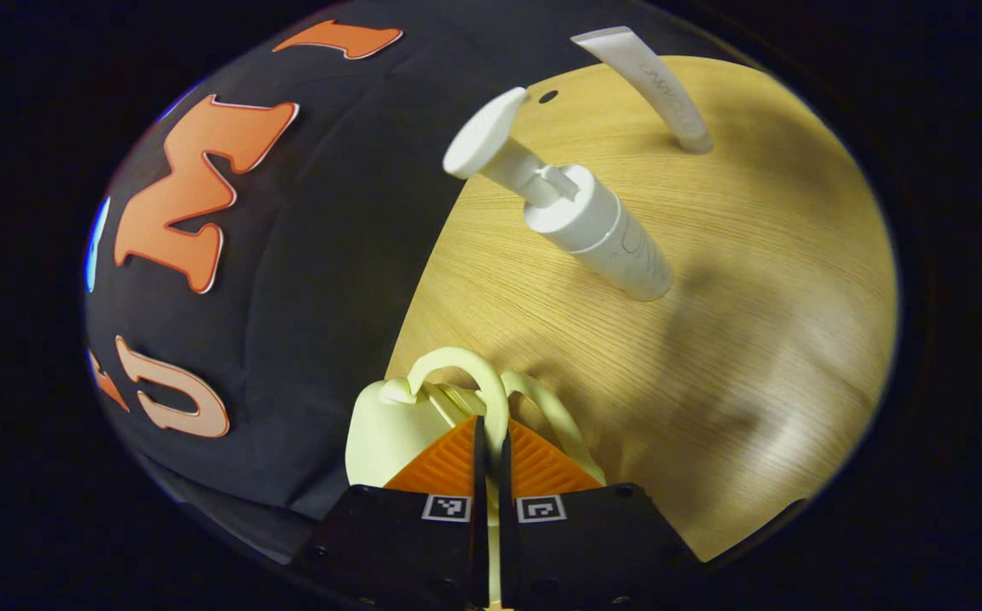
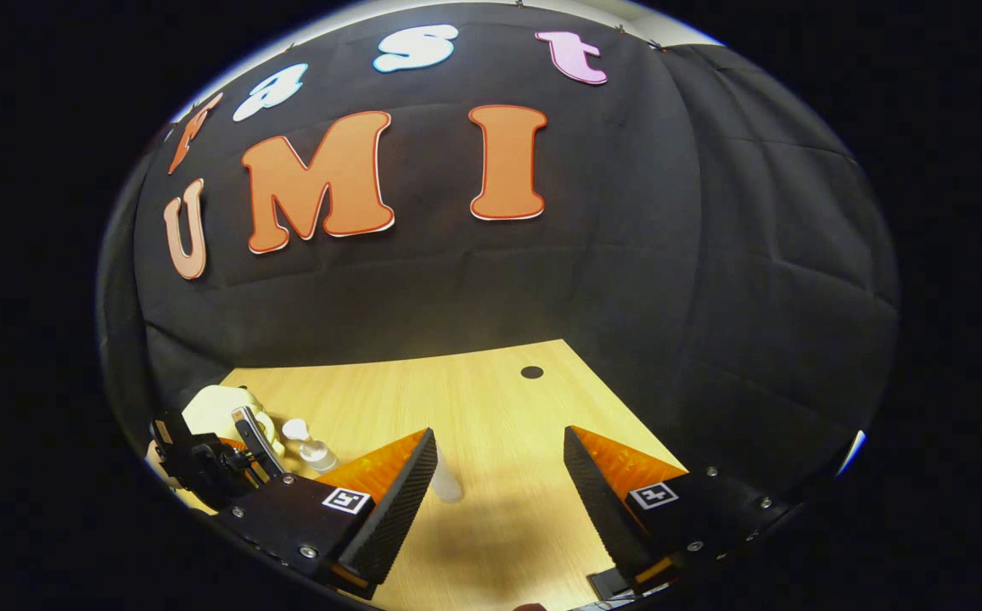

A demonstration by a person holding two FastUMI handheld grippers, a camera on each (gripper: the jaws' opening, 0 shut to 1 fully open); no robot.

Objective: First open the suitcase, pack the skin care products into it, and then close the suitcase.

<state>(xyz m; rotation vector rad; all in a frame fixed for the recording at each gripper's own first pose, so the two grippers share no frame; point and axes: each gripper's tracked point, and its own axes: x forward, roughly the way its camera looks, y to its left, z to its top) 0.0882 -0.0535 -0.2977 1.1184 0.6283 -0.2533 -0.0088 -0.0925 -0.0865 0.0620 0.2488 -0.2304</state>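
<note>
The small pale suitcase [image 1: 389,428] sat at the bottom centre of the left gripper view, at the edge of the wooden table [image 1: 754,339]. Its thin looped handle [image 1: 491,390] rose between the fingers of the left gripper [image 1: 491,454], and these fingers were clenched on the loop — both pressed against it with almost no gap. In the right gripper view the same suitcase [image 2: 215,407] appeared at the lower left, with the left gripper [image 2: 240,445] on it.

The skin care products were not yet packed. A white pump bottle [image 1: 580,221] stood in the centre of the left gripper view, and a white tube [image 1: 656,85] stood further up, at the upper right; both were well apart from the suitcase.

The right gripper [image 2: 499,475] hung over the table at the bottom of its own view, with its fingers spread wide and grasping nothing.

The step in hand seemed to be the opening of the suitcase. The next move probably called for a steady pull on the handle — perhaps with the free gripper bracing the body so that it would not slide.
</note>
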